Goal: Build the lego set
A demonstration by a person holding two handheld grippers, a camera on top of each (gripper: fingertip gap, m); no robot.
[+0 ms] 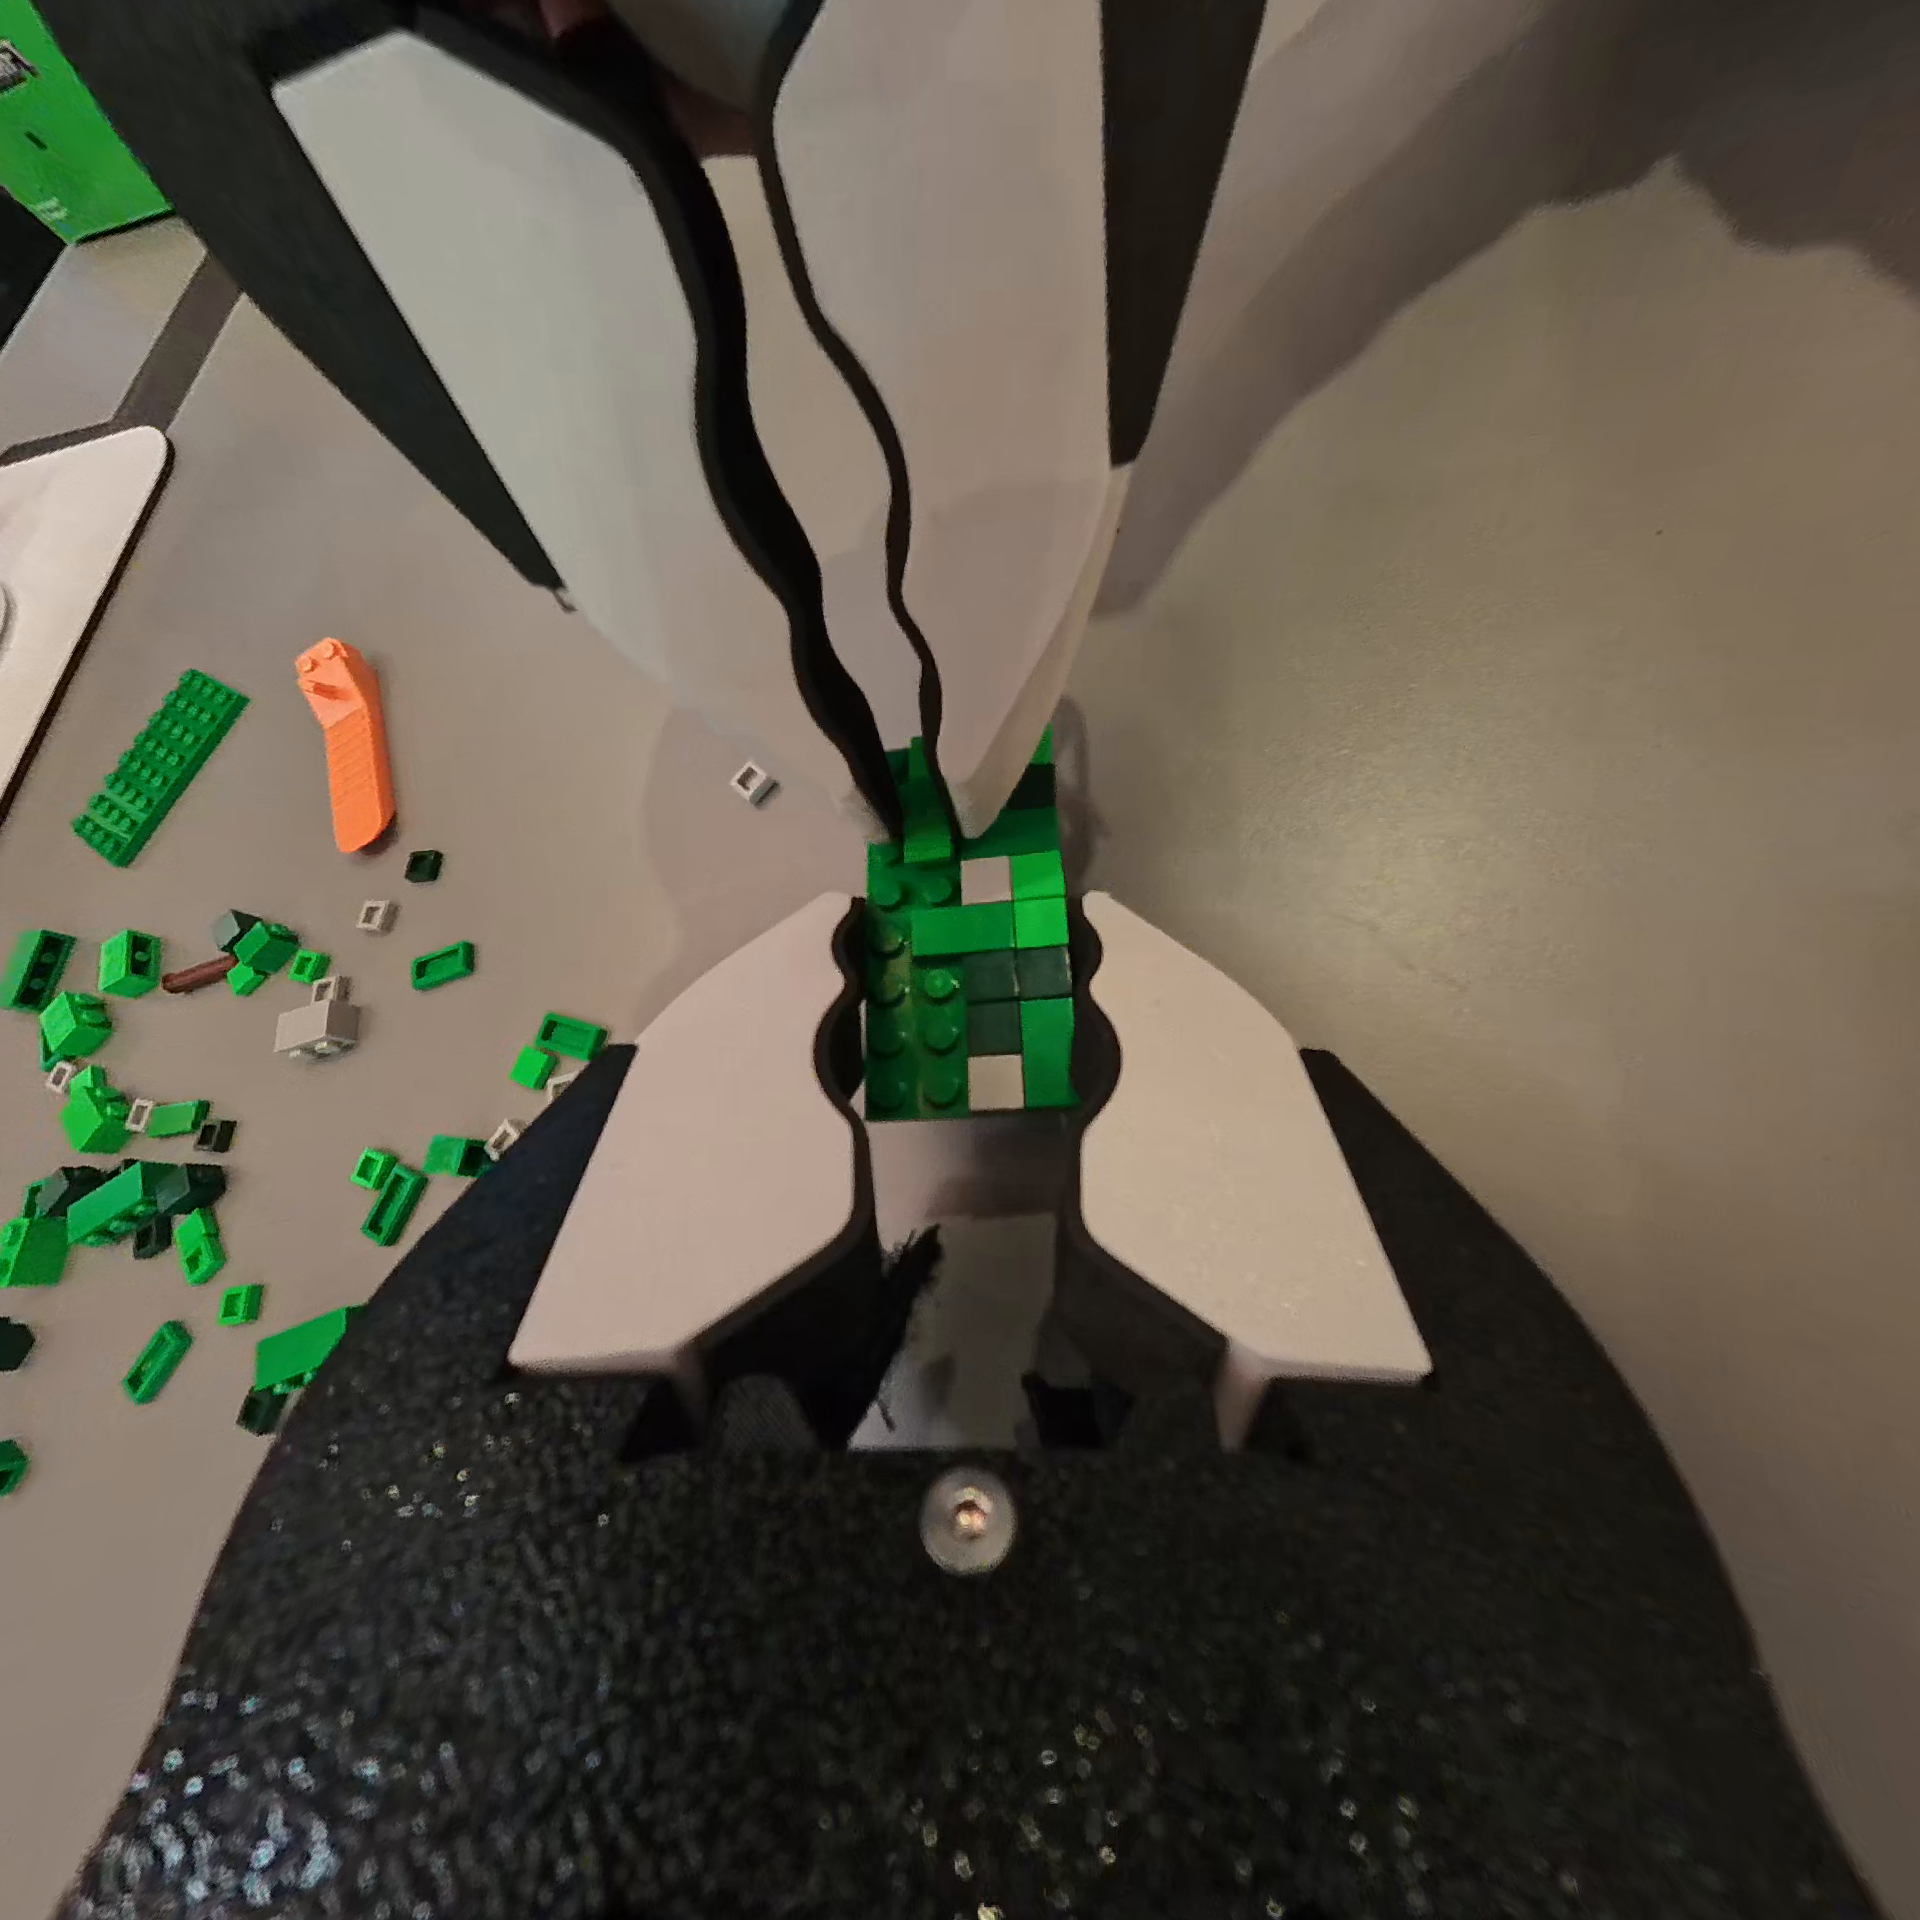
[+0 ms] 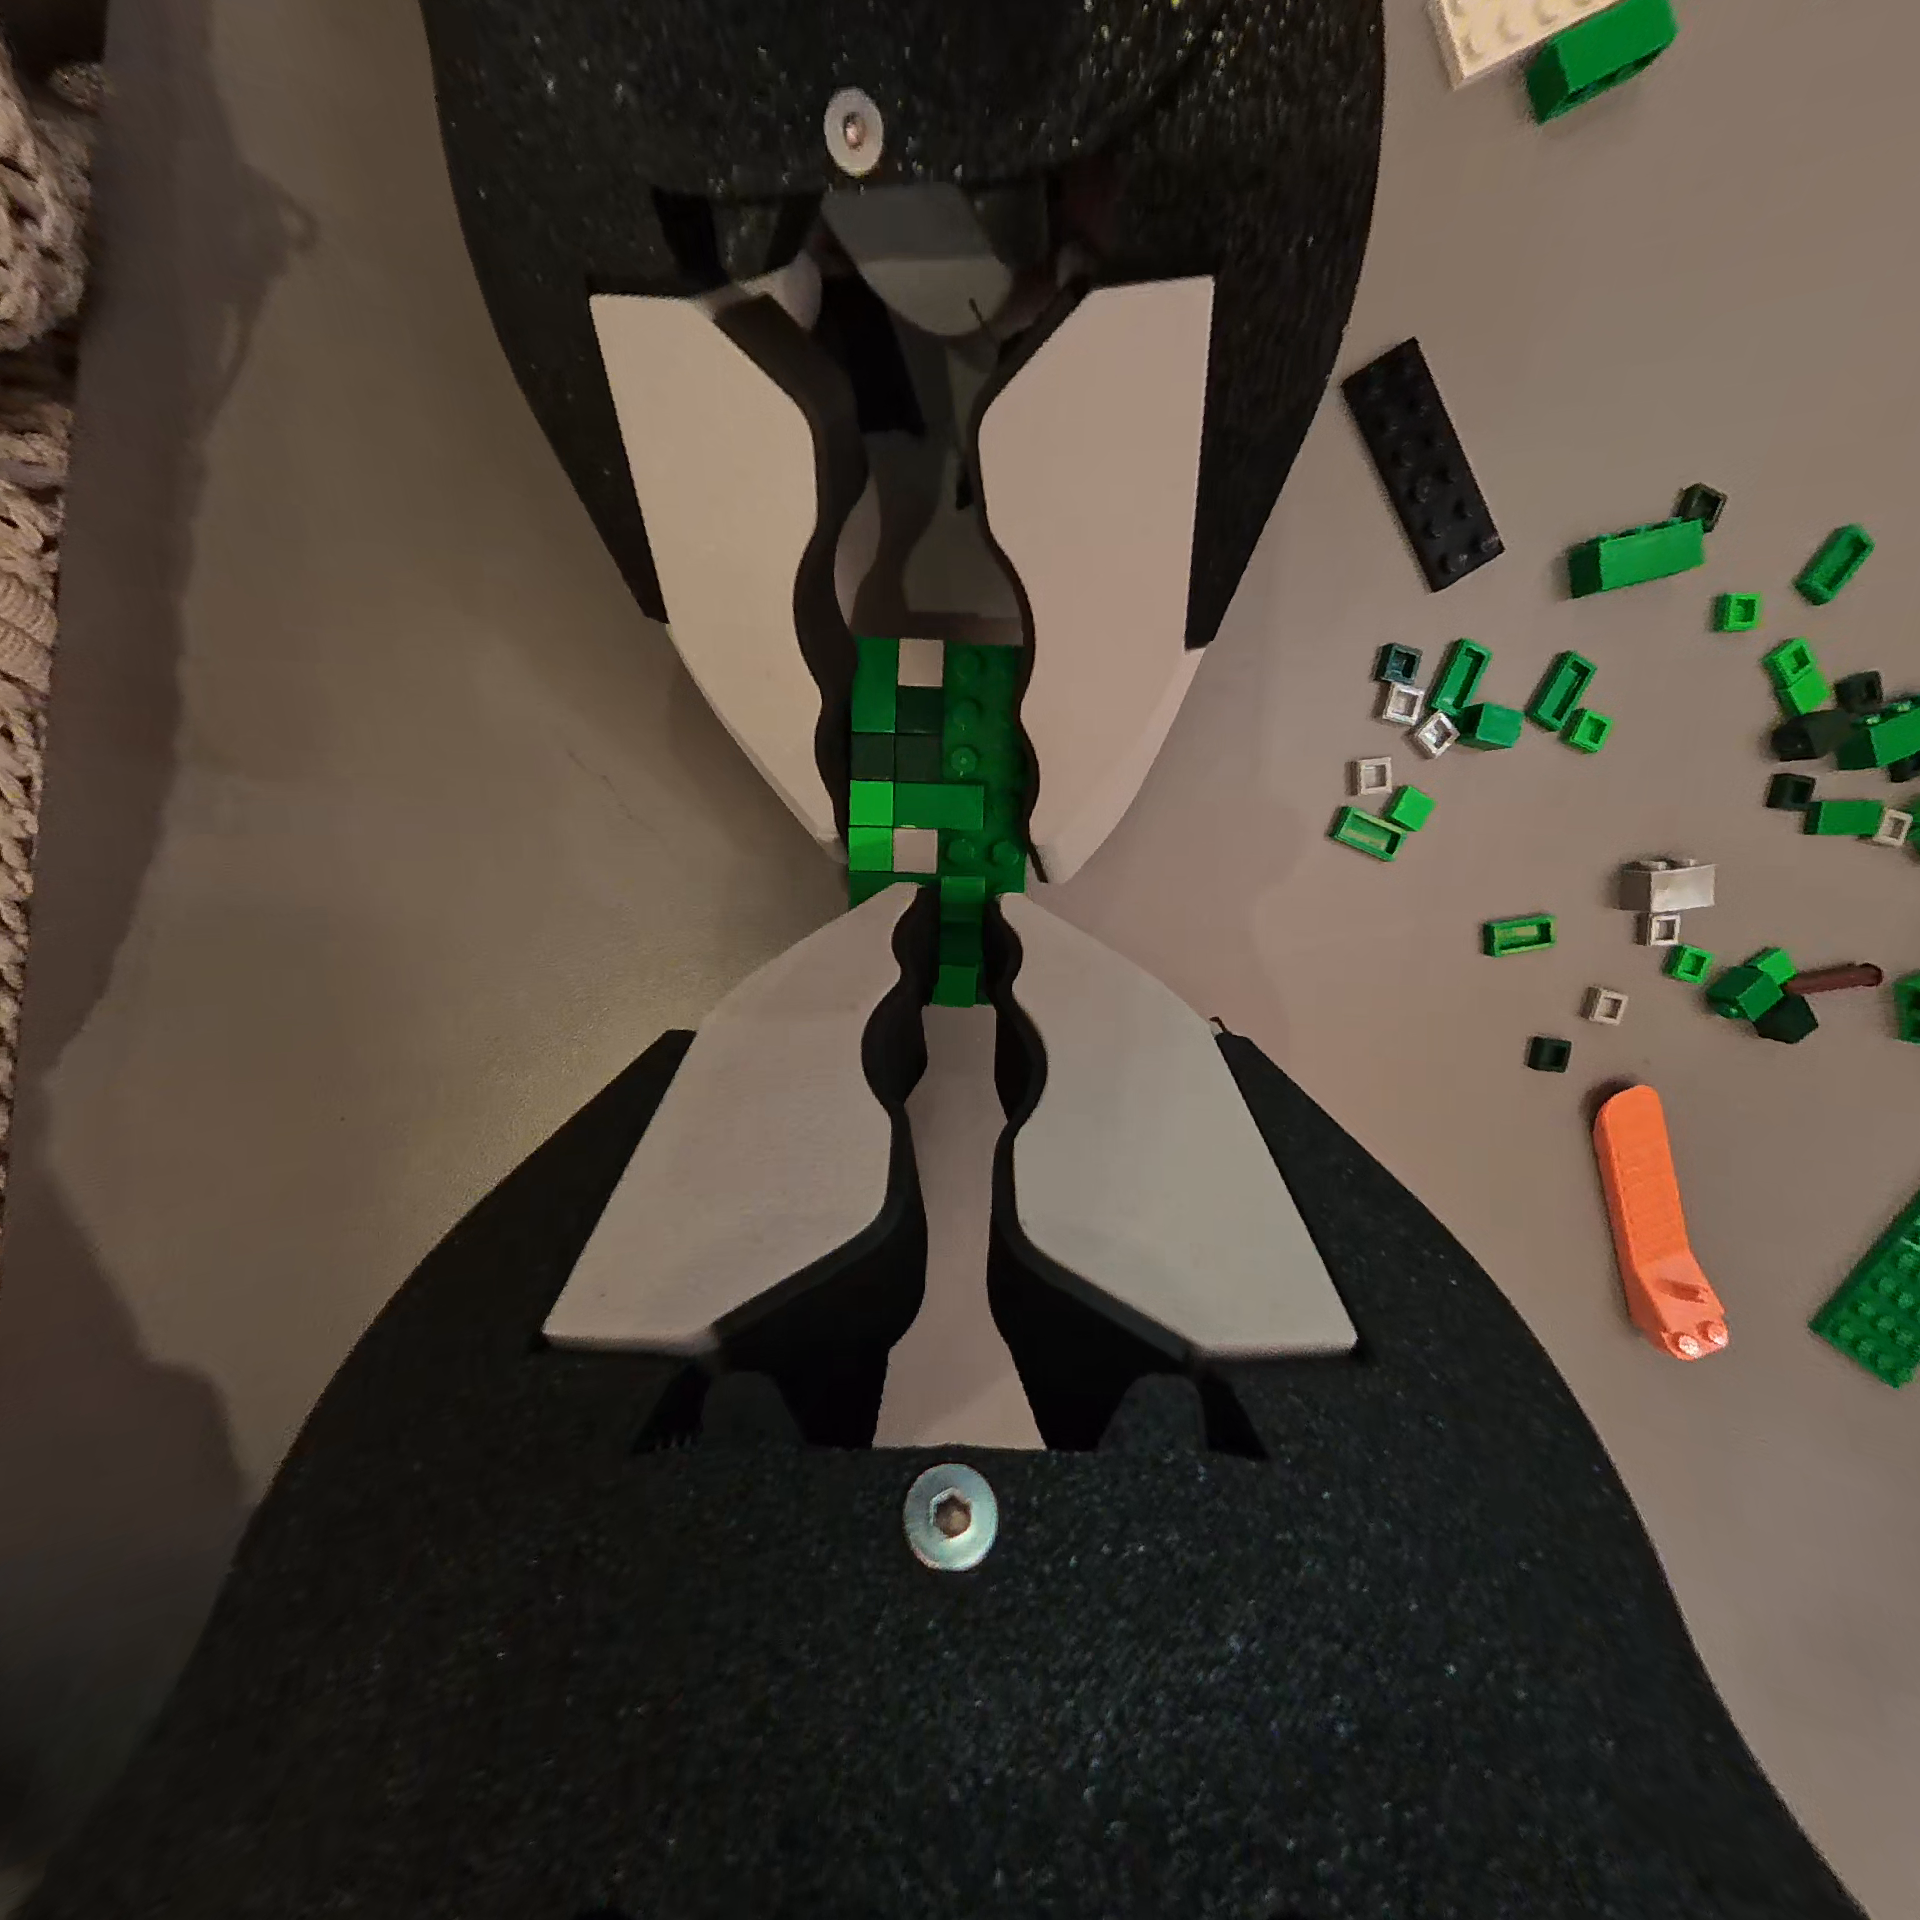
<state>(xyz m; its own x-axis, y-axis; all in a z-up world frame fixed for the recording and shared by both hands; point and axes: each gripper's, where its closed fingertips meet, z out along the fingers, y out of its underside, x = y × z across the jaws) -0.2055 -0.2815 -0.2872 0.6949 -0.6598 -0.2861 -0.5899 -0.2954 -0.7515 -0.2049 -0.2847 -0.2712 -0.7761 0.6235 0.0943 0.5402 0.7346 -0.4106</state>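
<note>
A green Lego assembly (image 1: pixel 966 997) with dark green and white tiles on its side is clamped between the fingers of my left gripper (image 1: pixel 966 966), just above the grey table. My right gripper (image 1: pixel 920 821) comes in from the far side, shut on a small green brick piece (image 1: pixel 930 831) that touches the assembly's far end. In the right wrist view, my right gripper (image 2: pixel 951 925) holds that small green piece (image 2: pixel 961 956) against the assembly (image 2: pixel 935 769), which my left gripper (image 2: pixel 935 831) grips from the opposite side.
Loose green, dark green and grey bricks (image 1: pixel 156 1143) lie scattered to the left, with an orange brick separator (image 1: pixel 348 748) and a green plate (image 1: pixel 161 769). A green box (image 1: pixel 62 135) stands far left. A black plate (image 2: pixel 1423 468) lies near the pile (image 2: pixel 1662 748). My left and right fingertips are right by each other. The black plate (image 2: pixel 1423 468) is about equally far from each gripper, around 12 cm.
</note>
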